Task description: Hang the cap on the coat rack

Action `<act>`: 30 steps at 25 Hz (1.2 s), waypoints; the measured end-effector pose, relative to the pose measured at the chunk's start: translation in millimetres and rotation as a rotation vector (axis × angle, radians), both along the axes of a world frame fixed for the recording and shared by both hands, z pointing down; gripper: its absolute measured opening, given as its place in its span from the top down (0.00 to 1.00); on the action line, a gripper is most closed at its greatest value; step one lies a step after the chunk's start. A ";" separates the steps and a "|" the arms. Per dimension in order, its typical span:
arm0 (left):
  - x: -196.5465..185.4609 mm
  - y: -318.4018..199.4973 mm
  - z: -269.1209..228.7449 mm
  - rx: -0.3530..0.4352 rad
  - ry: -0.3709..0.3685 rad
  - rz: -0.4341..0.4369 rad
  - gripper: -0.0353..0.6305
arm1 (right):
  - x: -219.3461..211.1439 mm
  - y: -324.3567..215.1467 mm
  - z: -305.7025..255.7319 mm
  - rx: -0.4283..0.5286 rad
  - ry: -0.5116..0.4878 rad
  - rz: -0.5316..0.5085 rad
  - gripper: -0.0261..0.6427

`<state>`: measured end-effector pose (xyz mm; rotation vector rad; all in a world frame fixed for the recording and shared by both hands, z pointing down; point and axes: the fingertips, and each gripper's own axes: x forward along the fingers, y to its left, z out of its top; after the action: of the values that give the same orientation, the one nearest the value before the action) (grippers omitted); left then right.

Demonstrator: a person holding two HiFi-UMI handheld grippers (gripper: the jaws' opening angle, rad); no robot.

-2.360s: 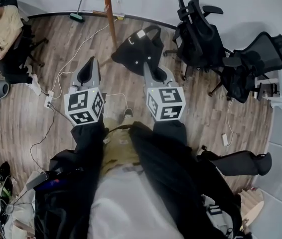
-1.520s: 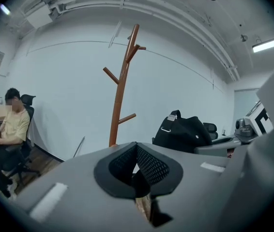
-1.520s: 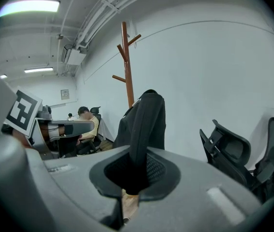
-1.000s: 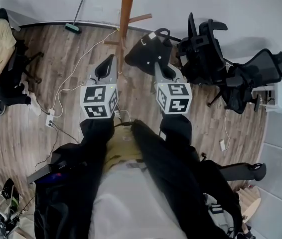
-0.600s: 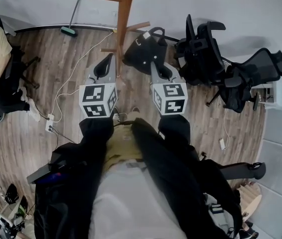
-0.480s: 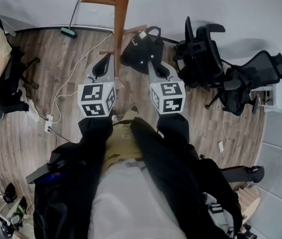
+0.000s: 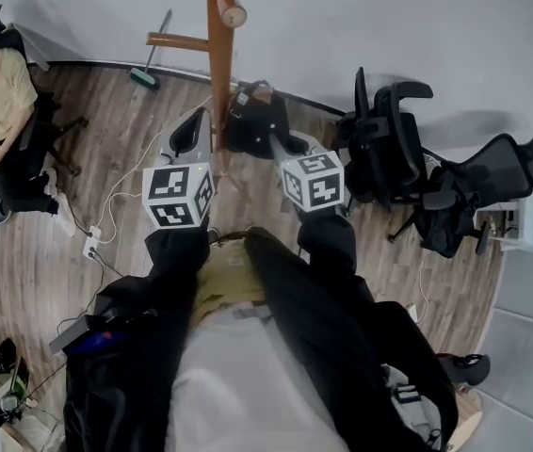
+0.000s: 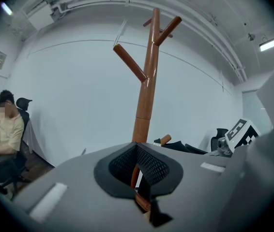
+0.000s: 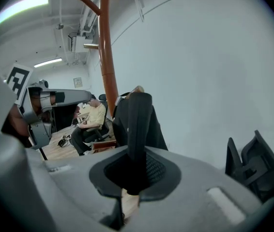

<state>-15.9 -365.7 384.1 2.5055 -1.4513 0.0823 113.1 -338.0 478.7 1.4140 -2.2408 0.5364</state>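
From the head we look steeply down over our own sleeves [image 7: 248, 281] onto the wooden floor [image 7: 106, 168], with the coat rack [image 7: 219, 73] rising close ahead. Our left gripper view looks almost level at that rack from nearby, and our right gripper view faces it close up from the rack's right. All three share the rack and a seated person [image 7: 3, 83].

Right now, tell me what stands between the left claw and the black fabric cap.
The brown wooden coat rack's pole stands between left claw and cap; the head view shows it.

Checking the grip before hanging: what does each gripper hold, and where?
Right gripper clamps the black cap by its brim edge; left gripper holds nothing.
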 end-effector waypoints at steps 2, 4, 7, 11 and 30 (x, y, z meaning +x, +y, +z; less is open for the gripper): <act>-0.9 -3.3 1.7 -0.002 0.000 -0.007 0.95 | -4.8 -3.7 10.9 -0.024 0.009 -0.030 0.93; 3.7 -12.7 6.5 -0.010 -0.001 -0.016 0.95 | -1.6 -12.7 22.1 -0.046 0.011 -0.049 0.92; 7.6 -22.1 9.2 -0.015 0.000 -0.023 0.95 | 3.8 -23.8 23.9 -0.053 0.006 -0.057 0.84; 7.1 -21.0 1.3 -0.003 0.004 -0.022 0.95 | 8.0 -33.3 -5.8 0.008 -0.012 -0.036 0.74; 32.0 1.0 -45.0 0.149 0.005 0.052 0.95 | -12.4 -25.5 -139.2 0.467 -0.120 0.031 0.96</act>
<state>16.1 -364.7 339.1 2.6600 -1.4399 -0.0235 100.7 -363.5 339.5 1.6734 -2.5566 0.1060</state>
